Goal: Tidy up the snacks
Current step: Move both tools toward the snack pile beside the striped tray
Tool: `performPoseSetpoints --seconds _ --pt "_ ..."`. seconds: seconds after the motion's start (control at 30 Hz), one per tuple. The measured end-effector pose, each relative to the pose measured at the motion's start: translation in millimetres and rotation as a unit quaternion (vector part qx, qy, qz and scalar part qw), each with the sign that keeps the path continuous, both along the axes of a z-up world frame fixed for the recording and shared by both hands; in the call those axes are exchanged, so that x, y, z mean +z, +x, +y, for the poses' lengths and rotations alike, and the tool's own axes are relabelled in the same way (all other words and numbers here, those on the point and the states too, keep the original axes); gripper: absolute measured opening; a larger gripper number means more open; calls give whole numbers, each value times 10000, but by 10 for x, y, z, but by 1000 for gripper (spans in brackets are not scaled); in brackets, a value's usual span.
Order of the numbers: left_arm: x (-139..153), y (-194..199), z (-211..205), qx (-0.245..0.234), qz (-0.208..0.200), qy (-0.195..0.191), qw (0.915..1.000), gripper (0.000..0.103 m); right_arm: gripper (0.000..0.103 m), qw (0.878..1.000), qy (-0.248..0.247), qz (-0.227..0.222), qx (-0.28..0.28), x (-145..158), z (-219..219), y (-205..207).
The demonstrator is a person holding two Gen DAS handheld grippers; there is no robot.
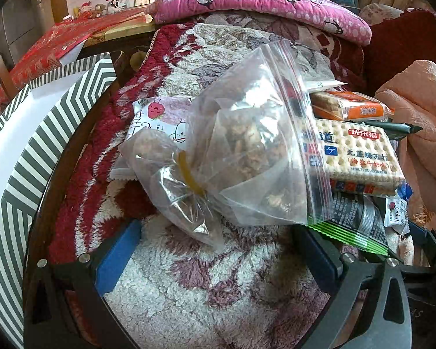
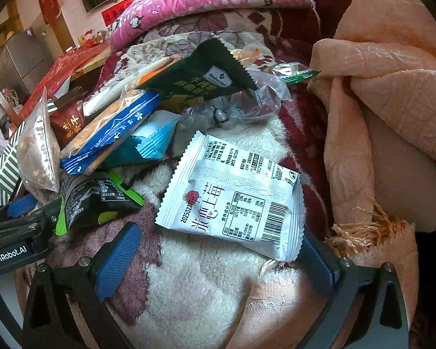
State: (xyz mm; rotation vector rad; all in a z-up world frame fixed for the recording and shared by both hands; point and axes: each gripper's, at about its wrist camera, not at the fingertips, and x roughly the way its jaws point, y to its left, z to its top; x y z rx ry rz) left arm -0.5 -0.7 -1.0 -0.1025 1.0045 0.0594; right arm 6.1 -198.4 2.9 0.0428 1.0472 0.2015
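Note:
A pile of snacks lies on a floral plush blanket (image 1: 194,285). In the left wrist view a clear zip bag of walnuts (image 1: 247,151) lies just ahead of my open left gripper (image 1: 218,250), apart from its blue pads. Beside it are a cracker pack (image 1: 360,160), an orange wafer pack (image 1: 348,107) and a white strawberry packet (image 1: 157,116). In the right wrist view my right gripper (image 2: 218,250) is open around the near edge of a white strawberry packet (image 2: 232,197). A black-green packet (image 2: 96,200), a blue cracker pack (image 2: 110,131) and a dark green packet (image 2: 206,72) lie to the left.
A striped black-and-white box (image 1: 23,157) stands at the left. A peach cloth (image 2: 392,101) is heaped at the right. A pink penguin cushion (image 1: 258,0) lies behind the pile. The left gripper body (image 2: 11,238) shows at the right wrist view's left edge.

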Motion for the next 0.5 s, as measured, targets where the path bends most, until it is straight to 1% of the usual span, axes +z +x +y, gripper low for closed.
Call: performPoseSetpoints --seconds 0.37,0.43,0.5 --pt "0 0 0 0 0 -1 10000 103 102 10000 7 2 -5 -23 11 5" --pt "0 1 0 0 -3 -1 10000 103 102 10000 11 2 -6 42 -16 15" --pt "0 0 0 0 0 -1 10000 103 102 10000 5 4 -8 24 -4 22"
